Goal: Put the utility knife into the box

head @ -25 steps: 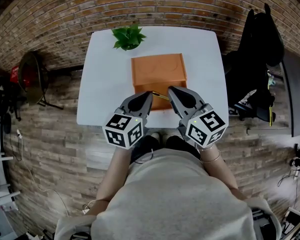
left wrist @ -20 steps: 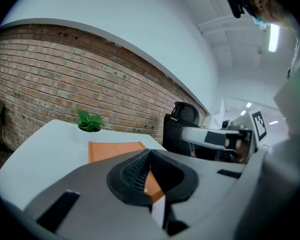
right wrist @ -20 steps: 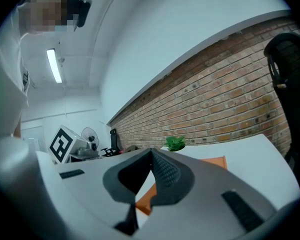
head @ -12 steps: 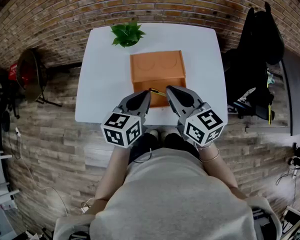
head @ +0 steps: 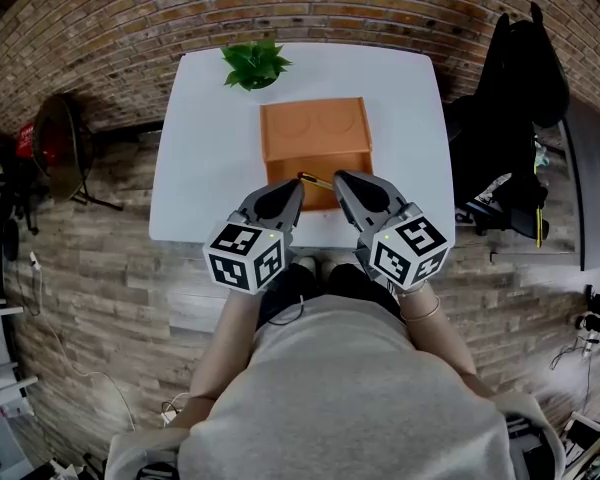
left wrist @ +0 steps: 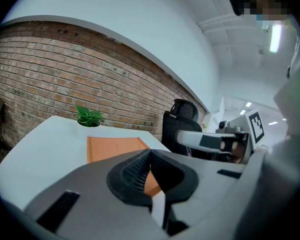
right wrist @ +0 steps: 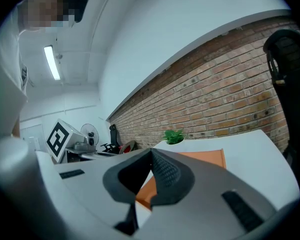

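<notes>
An orange box stands in the middle of the white table; it also shows in the left gripper view as an orange box and in the right gripper view as an orange box. A thin yellow-and-black utility knife shows across the box's front side; what it rests on I cannot tell. My left gripper and right gripper hover at the table's near edge, either side of the knife. Both are shut and empty, as the left gripper and right gripper show in their own views.
A small green plant sits at the table's far edge, behind the box. A black chair with dark clothes stands right of the table. A brick wall runs behind the table, and a round dark stand is at the left.
The table and box sit slightly higher in the head view than a second ago. Both grippers stay shut in nearly the same place by the knife.
</notes>
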A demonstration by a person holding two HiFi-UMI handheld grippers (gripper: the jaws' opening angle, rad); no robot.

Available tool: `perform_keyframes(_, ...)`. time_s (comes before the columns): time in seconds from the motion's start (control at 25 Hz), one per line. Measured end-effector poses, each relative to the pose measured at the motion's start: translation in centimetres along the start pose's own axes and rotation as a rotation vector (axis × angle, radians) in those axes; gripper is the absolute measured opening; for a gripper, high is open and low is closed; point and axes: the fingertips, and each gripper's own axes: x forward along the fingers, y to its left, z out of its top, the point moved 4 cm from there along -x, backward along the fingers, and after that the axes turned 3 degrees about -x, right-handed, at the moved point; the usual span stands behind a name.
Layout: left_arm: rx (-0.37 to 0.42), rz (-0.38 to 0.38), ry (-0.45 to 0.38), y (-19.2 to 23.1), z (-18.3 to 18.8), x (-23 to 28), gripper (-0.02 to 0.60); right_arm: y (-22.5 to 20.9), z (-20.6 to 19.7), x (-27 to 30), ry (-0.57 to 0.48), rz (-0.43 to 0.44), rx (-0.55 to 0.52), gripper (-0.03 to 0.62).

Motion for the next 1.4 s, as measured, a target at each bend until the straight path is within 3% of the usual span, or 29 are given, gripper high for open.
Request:
perform_keyframes(0.64, -0.008, -0.007, -0.006, -0.5, -0.2, 0.2, 0.006, 0.2, -0.6, 0.0, 0.04, 0.014, -0.023, -0.002)
perform_keyframes(1.4, -0.004, -0.012, 0.046, -0.2, -0.8, 0.6, 0.006, -0.9, -1.3, 0.3, 0.071, 0.0, -0.032, -0.002)
